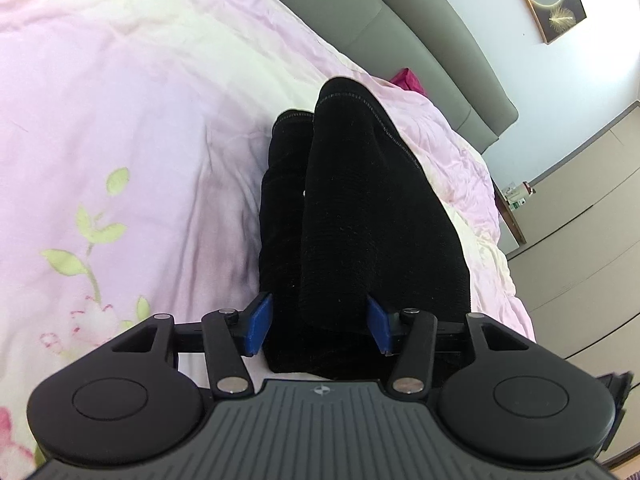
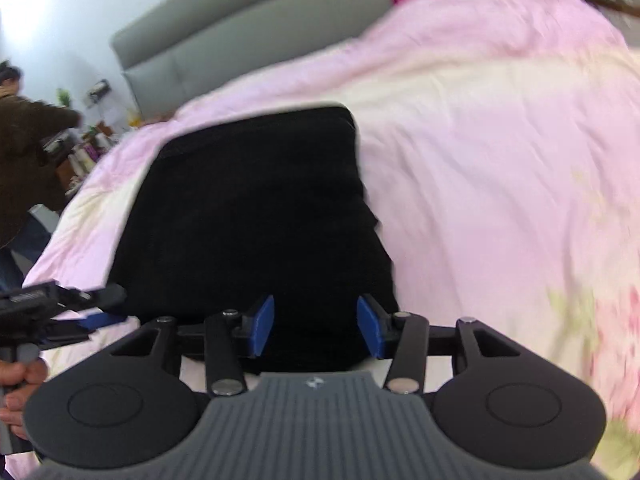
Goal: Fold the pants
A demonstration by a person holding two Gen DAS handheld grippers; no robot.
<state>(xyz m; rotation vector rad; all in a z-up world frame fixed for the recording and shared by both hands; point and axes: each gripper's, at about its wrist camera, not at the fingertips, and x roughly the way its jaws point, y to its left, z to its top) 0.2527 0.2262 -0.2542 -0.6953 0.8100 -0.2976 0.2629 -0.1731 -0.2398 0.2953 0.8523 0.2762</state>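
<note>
One black pants [image 1: 360, 216], two claws

Black pants [image 1: 360, 220], pink floral quilt [image 1: 140, 120]

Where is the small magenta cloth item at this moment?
The small magenta cloth item lies at the far edge of the pink floral quilt, against the grey padded headboard, just beyond the black pants.

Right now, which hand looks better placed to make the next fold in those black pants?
Probably the left gripper: its open jaws already straddle the black pants lengthwise on the pink duvet. The right gripper's view is blurred.
</note>
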